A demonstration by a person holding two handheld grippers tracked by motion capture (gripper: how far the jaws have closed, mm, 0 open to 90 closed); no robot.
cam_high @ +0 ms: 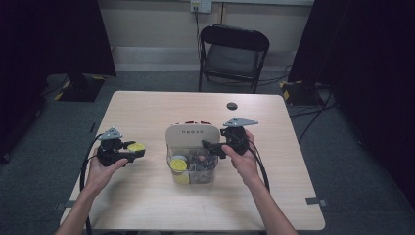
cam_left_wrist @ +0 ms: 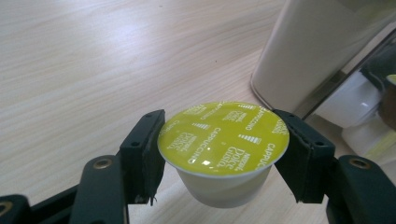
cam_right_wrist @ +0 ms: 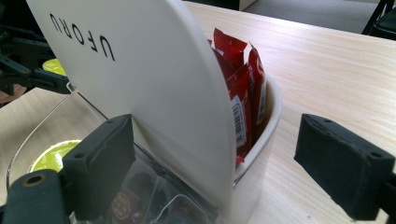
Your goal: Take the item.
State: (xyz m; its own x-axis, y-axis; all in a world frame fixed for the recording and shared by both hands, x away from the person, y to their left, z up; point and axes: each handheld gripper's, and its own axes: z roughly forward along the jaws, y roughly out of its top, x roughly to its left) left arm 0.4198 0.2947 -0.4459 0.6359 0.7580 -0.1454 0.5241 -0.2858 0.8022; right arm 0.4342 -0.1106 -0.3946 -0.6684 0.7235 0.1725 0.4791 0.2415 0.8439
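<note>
From the high view, the left gripper [cam_high: 134, 149] holds a yellow-lidded capsule [cam_high: 136, 146] toward the tabletop's left edge, while the right gripper [cam_high: 211, 145] sits over the organiser box [cam_high: 192, 133] at mid-table. Left gripper view: jaws clamped tight on the capsule's [cam_left_wrist: 223, 136] rim, just above the wood. Right gripper view: jaws wide apart, straddling the box's white panel [cam_right_wrist: 140, 79], red sachets [cam_right_wrist: 243, 88] behind it.
</note>
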